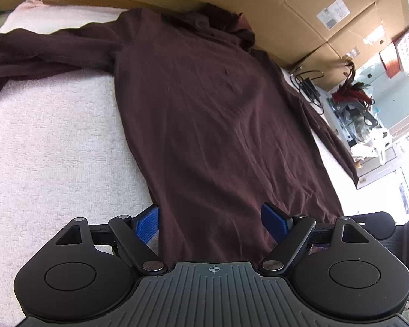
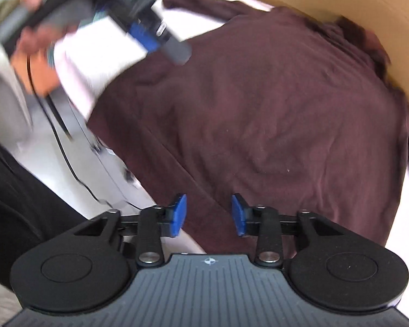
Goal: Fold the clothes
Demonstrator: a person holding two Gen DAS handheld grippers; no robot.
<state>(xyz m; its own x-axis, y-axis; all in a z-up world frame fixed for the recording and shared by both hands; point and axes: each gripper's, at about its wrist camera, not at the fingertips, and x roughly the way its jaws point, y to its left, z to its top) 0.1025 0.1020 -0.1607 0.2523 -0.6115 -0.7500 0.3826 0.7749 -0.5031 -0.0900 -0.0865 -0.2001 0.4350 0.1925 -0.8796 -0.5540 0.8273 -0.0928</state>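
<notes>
A dark maroon long-sleeved shirt (image 1: pixel 210 103) lies flat on a pale towel-covered table (image 1: pixel 54 141), collar (image 1: pixel 218 16) at the far end. One sleeve (image 1: pixel 41 51) stretches left; the other (image 1: pixel 327 125) runs along the table's right edge. My left gripper (image 1: pixel 211 222) hangs open and wide above the shirt's near hem, one blue pad (image 1: pixel 147 224) over the shirt's left edge. My right gripper (image 2: pixel 208 215) stands over the shirt (image 2: pixel 259 109) near its edge, jaws narrow but apart, nothing pinched. The right wrist view is blurred and shows the left gripper (image 2: pixel 155 41) at upper left in a hand (image 2: pixel 38 43).
Cardboard boxes (image 1: pixel 286 5) wall off the far side of the table. A black cable and charger (image 1: pixel 308 84) lie at the table's right corner, with cluttered shelves (image 1: pixel 360 114) beyond. A black cable (image 2: pixel 65 158) hangs by the near table edge beside a grey sleeve (image 2: pixel 5 103).
</notes>
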